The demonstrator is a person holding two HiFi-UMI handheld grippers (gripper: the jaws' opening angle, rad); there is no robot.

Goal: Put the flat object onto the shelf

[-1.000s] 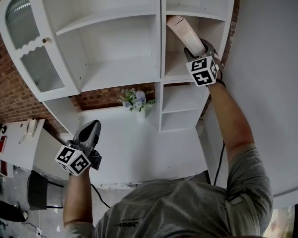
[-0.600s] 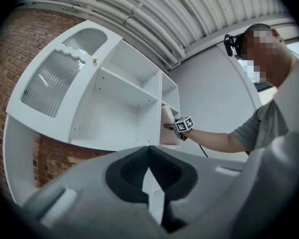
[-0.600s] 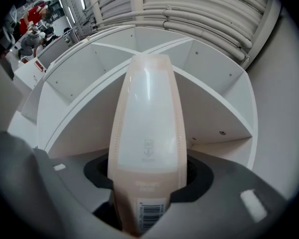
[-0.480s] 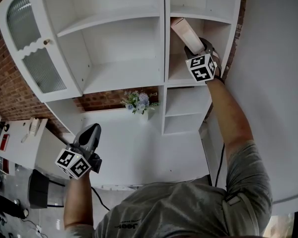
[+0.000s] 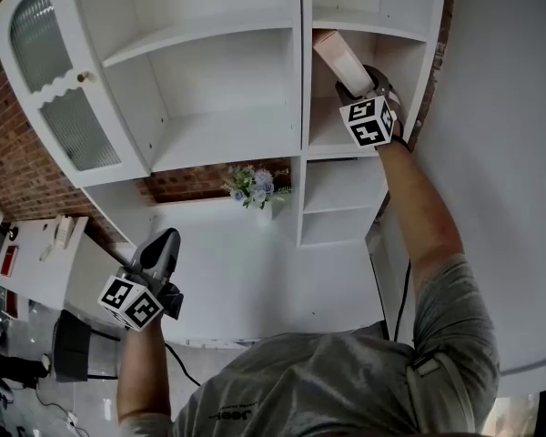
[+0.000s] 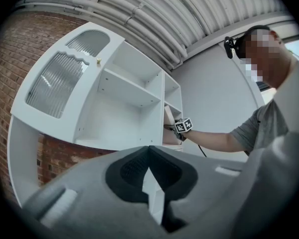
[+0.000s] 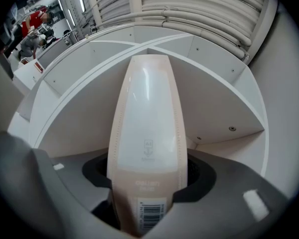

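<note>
- The flat object [image 5: 337, 57] was a thin, pale pink sleeve with a glossy clear face and ridged edges. It had a barcode label [image 7: 149, 210] at its near end and bowed slightly along its length.
- It stood in the tall compartment of the cabinet's narrow right-hand column, under the top shelf board. It was tilted toward that compartment's left wall.
- The right gripper [image 5: 355, 87] was at the mouth of that same compartment. Its jaws had just been opening a little, with the flat object between them and both dark pads against its long edges.
- The left gripper [image 5: 166, 239] hung in the air well apart from the cabinet, off its lower left corner, with its jaws pressed together on nothing.
- The cabinet [image 5: 209, 135] was made of smooth white boards. On its left side a door [image 5: 55, 80] with ribbed glass and scalloped trim stood open.
- Below the cabinet's wide shelves, a small vase of flowers [image 5: 252, 186] stood on a white bench [image 5: 255, 280].
- A brick wall [image 5: 18, 180] lay behind the cabinet and a ribbed ceiling [image 6: 154, 14] above it.
- The right gripper and its marker cube [image 5: 369, 124] hid the flat object's lower end. Whether that end rested on the cabinet's shelf board could not be told.
- The flat object's small print was too blurred to read.
</note>
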